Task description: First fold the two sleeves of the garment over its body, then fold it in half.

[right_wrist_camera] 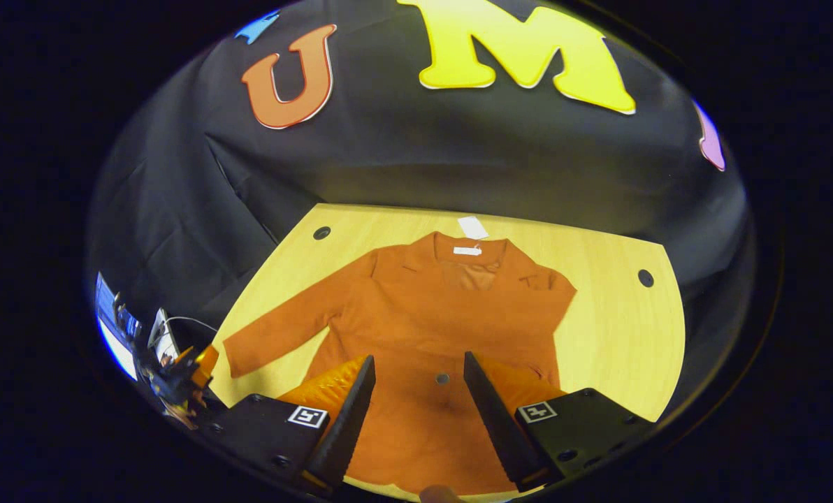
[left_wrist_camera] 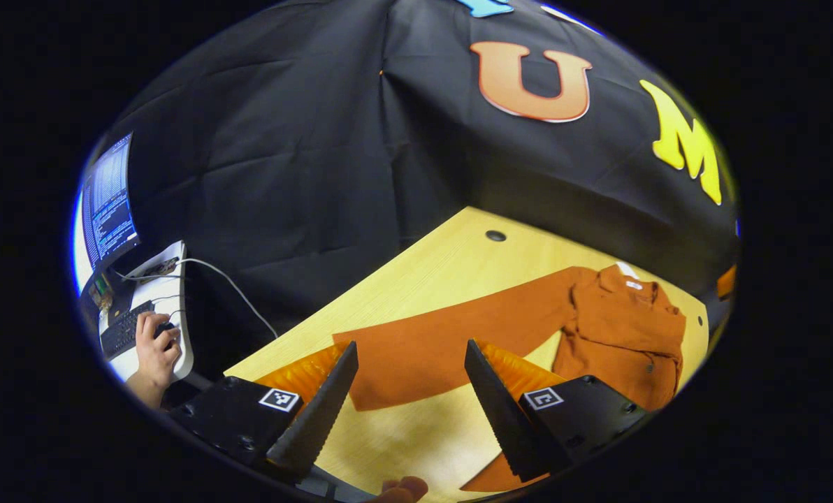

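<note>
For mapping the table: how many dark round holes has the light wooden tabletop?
2: one hole at the tabletop's left corner, another hole near its right edge. The rust-orange garment may hide others.

- a pale wooden table (right_wrist_camera: 612, 335) with a rounded edge carries everything; its grain runs in fine lines.
- a rust-orange garment (right_wrist_camera: 444, 314) lies flat and face up on the table, collar toward the black cloth wall.
- one sleeve (left_wrist_camera: 444, 335) stretches straight out from the garment's body across bare wood.
- a white tag (right_wrist_camera: 472, 227) rests on the table just beyond the collar.
- two dark round holes (right_wrist_camera: 321, 232) sit in the tabletop, one off each shoulder of the garment.
</note>
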